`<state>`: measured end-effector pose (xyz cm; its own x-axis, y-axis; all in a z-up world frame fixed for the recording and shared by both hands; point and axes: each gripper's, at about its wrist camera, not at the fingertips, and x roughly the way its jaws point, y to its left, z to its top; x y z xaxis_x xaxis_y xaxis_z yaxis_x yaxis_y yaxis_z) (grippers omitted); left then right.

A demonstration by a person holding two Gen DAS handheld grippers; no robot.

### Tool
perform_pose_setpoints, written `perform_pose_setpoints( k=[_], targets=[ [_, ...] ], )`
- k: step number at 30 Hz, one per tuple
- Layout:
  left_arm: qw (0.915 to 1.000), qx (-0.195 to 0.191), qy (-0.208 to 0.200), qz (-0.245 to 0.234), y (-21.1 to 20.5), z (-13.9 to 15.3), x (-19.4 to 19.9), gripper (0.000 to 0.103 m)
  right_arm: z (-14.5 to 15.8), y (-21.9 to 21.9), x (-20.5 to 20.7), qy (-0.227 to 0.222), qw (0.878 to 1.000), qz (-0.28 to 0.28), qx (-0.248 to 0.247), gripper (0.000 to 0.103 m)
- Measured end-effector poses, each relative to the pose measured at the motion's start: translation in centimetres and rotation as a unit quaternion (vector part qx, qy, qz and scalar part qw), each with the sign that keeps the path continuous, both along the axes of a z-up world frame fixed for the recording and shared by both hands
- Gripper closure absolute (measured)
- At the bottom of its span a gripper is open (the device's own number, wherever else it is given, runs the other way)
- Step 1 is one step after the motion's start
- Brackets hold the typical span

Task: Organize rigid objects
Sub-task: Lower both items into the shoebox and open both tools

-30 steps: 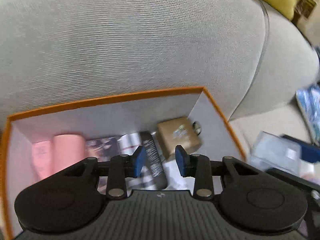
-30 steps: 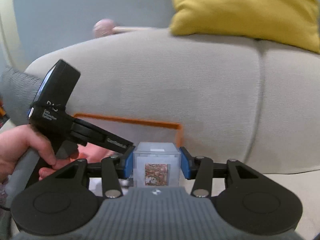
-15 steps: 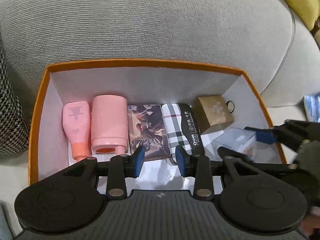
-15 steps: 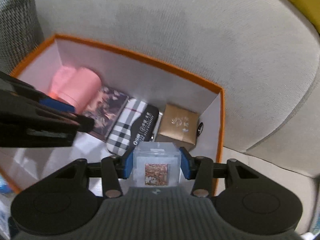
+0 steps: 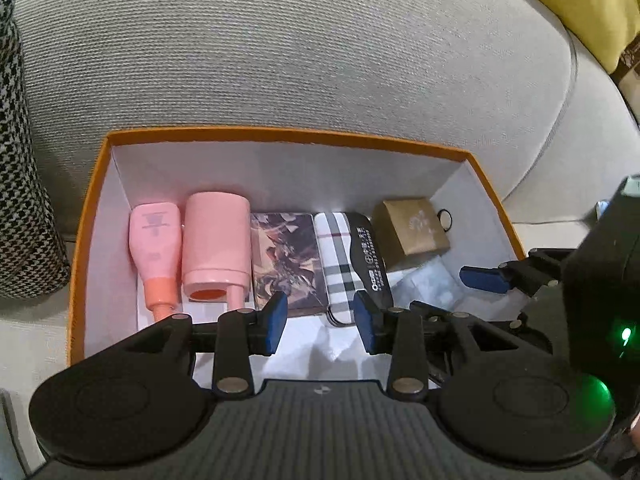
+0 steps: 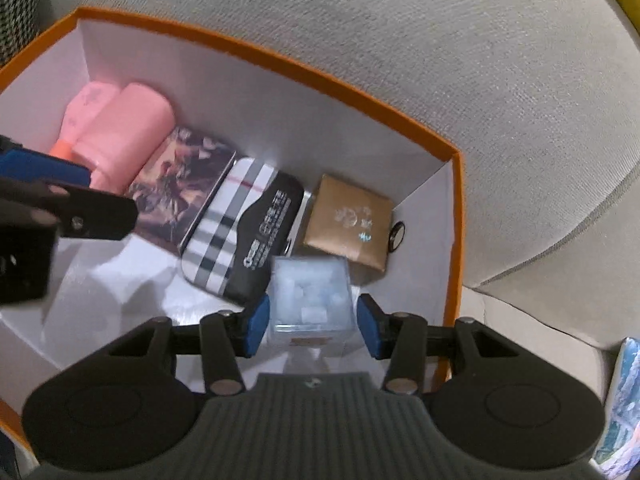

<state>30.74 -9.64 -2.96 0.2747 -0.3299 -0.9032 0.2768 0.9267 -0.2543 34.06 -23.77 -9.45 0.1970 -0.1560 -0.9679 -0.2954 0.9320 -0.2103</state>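
An orange-rimmed white box (image 5: 280, 134) (image 6: 304, 76) sits on the sofa seat. Along its back wall lie a pink bottle (image 5: 154, 240), a pink cylinder (image 5: 216, 240), a picture-printed pack (image 5: 286, 256), a plaid-and-black case (image 5: 352, 256) and a gold box (image 5: 412, 232) (image 6: 348, 216). My right gripper (image 6: 313, 326) is shut on a clear plastic cube (image 6: 310, 300), low inside the box in front of the gold box; the cube leans forward between the pads. My left gripper (image 5: 320, 318) hangs open and empty over the box's front. Its fingers (image 6: 44, 168) show at the left of the right wrist view.
The sofa back (image 5: 300, 48) rises right behind the box. A houndstooth cushion (image 5: 20, 200) lies to the left and a yellow cushion (image 5: 580, 4) at the upper right. A blue printed item (image 6: 624, 400) lies on the seat right of the box.
My right gripper came down from above the sofa into the box with the cube, which has tipped forward in the grip. My left gripper shifted so that the whole box shows.
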Motion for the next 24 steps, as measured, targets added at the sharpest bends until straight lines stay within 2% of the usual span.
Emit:
perform_pose_setpoints(
  k=[5, 8, 14, 18, 24],
  targets=[
    [1.0, 0.0, 0.001, 0.001, 0.2, 0.0, 0.1, 0.059, 0.4, -0.4, -0.1, 0.022, 1.0, 0.005, 0.017, 0.056],
    [1.0, -0.002, -0.001, 0.004, 0.1, -0.2, 0.3, 0.059, 0.6, -0.2, -0.2, 0.01, 1.0, 0.013, 0.022, 0.078],
    [0.9999, -0.003, -0.004, 0.012, 0.8, -0.1, 0.7, 0.059, 0.9, 0.8, -0.1, 0.005, 0.997, 0.014, 0.078, 0.092],
    [0.9997, -0.006, 0.01, 0.02, 1.4, -0.6, 1.0, 0.059, -0.4, 0.9, 0.7, 0.017, 0.997, -0.007, 0.072, 0.095],
    [0.9999, 0.001, 0.009, 0.013, 1.3, -1.0, 1.2, 0.059, -1.3, -0.6, 1.8, 0.002, 0.997, -0.048, 0.052, 0.098]
  ],
)
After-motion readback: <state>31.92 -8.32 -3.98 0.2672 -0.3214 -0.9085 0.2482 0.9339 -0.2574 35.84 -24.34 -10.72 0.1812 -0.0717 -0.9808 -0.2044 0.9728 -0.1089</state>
